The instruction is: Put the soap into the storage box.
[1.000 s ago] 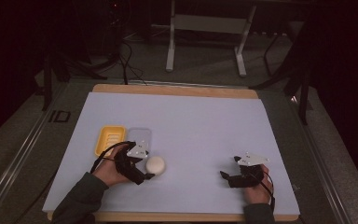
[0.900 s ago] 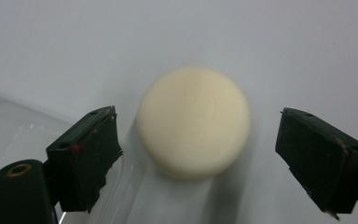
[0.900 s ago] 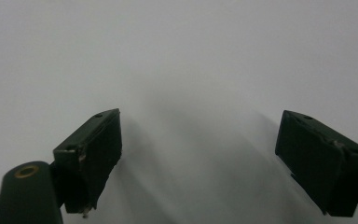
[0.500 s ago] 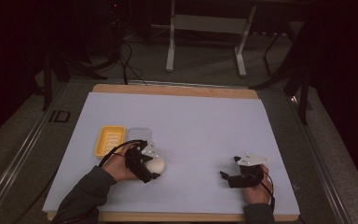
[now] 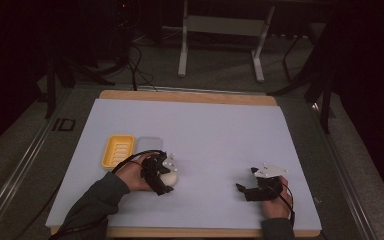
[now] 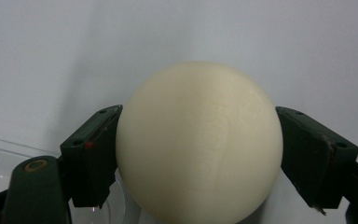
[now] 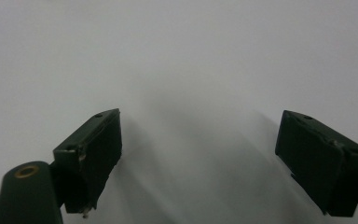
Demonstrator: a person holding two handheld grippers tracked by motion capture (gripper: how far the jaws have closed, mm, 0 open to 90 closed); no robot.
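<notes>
My left gripper point(image 6: 198, 154) has just been closing its jaws onto the ball point(image 6: 199, 142) on the tabletop point(image 5: 205, 130) beside the tray point(image 5: 118, 151), pads at its widest girth since it looks smooth, light and slippery; right gripper point(image 7: 205, 158) open, idle.

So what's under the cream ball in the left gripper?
The cream ball sits between the left gripper, whose jaws have just closed onto it. White table cover lies behind; the contact spot underneath is hidden by the ball.
</notes>
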